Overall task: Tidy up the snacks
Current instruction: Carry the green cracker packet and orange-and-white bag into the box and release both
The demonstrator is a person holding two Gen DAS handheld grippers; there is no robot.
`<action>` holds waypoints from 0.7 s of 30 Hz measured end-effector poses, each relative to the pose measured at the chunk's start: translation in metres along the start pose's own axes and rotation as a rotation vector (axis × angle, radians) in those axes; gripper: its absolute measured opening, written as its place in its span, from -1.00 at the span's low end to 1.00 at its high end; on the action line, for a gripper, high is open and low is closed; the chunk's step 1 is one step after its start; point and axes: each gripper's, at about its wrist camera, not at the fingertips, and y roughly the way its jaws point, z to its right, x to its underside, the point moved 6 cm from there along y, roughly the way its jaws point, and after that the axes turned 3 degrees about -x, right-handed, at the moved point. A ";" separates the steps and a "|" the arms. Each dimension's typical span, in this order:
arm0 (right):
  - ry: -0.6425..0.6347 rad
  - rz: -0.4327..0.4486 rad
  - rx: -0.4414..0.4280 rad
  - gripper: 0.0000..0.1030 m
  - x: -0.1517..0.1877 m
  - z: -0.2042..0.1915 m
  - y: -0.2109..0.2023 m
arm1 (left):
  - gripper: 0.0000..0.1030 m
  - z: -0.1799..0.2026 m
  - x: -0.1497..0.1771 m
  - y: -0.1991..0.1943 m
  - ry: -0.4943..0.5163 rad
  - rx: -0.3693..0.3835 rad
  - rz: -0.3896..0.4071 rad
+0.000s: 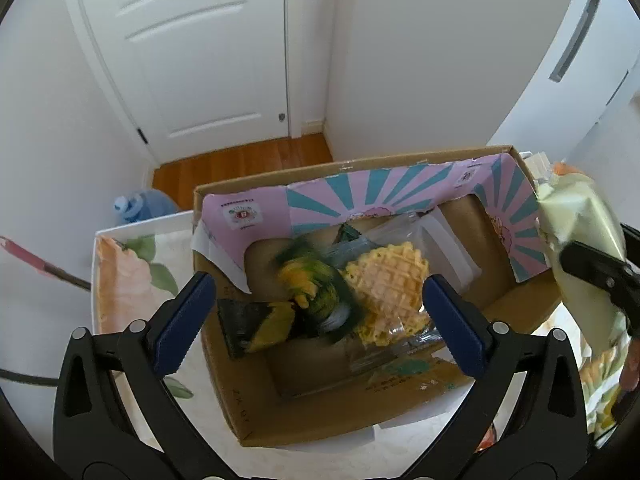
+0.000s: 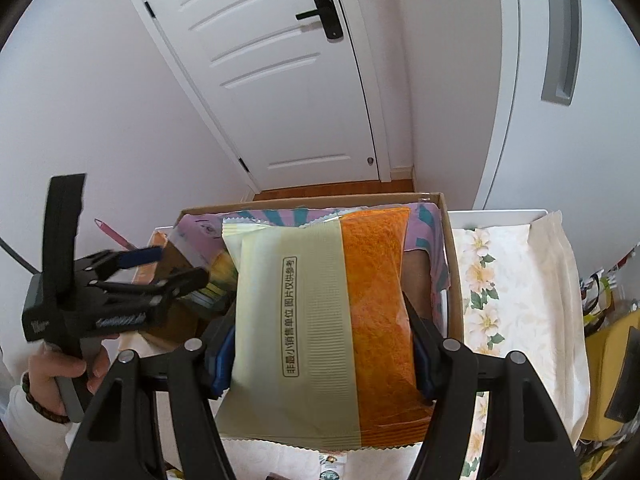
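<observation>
Left tool (image 1: pixel 320 312) hangs over the cardboard box (image 1: pixel 224 384), jaws spread wide with nothing gripped; a blurred green-yellow snack pack (image 1: pixel 316 292) sits inside the box beside a waffle pack (image 1: pixel 390 280). Right tool (image 2: pixel 320 356) clamps a cream-and-orange snack bag (image 2: pixel 320 320) above the box.

White door (image 2: pixel 280 80), black handle (image 2: pixel 322 8); wood floor (image 1: pixel 240 164); blue water jug (image 1: pixel 138 206) by wall.
</observation>
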 end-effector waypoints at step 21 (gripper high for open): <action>0.043 0.013 -0.002 0.80 -0.017 0.022 0.025 | 0.99 -0.014 0.035 -0.039 -0.070 -0.023 0.020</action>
